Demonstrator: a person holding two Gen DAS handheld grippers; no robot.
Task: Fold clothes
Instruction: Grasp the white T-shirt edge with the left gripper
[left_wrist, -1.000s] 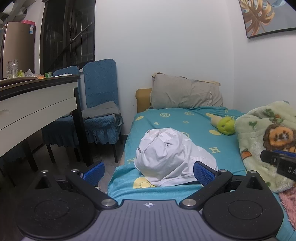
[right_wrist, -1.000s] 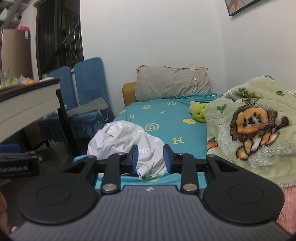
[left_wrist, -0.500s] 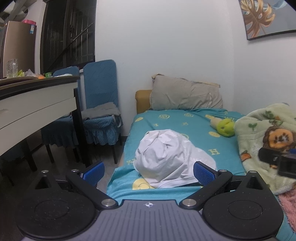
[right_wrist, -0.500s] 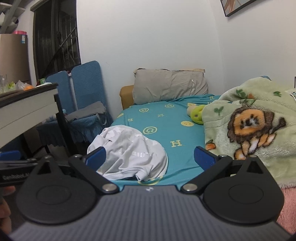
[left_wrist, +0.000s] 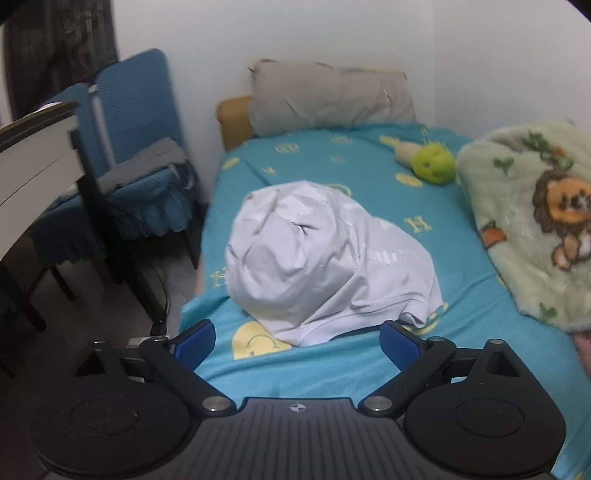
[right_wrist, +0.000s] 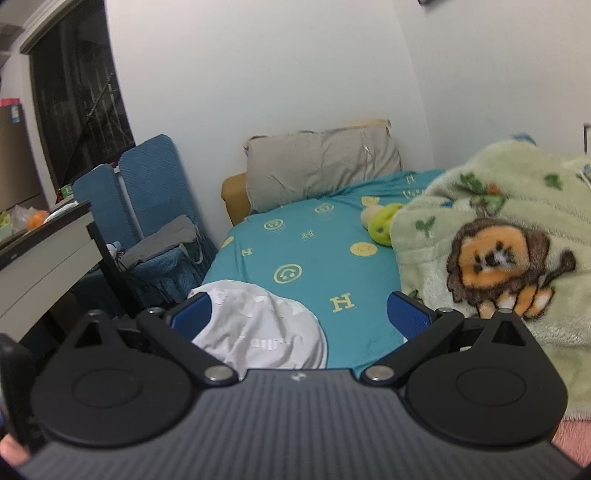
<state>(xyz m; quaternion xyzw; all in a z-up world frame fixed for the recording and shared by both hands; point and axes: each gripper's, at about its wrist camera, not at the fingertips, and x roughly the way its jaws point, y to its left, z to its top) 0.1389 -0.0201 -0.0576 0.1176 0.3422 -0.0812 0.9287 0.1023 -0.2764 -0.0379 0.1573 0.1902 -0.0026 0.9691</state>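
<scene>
A crumpled white garment (left_wrist: 325, 258) lies in a heap near the foot of the bed, on a teal sheet (left_wrist: 332, 155) with yellow smileys. It also shows in the right wrist view (right_wrist: 258, 332), partly hidden behind my gripper. My left gripper (left_wrist: 297, 341) is open and empty, its blue pads (left_wrist: 195, 341) just short of the heap's near edge. My right gripper (right_wrist: 301, 319) is open and empty, over the heap's right part.
A green lion blanket (left_wrist: 535, 218) fills the bed's right side, also in the right wrist view (right_wrist: 498, 251). A grey pillow (left_wrist: 328, 96) and a green plush toy (left_wrist: 432, 166) lie at the head. Blue chairs (left_wrist: 136, 155) and a desk (left_wrist: 29, 162) stand left.
My right gripper opened wide from nearly shut. Both grippers moved forward and lower toward the white garment, which now looks larger. The garment has not moved.
</scene>
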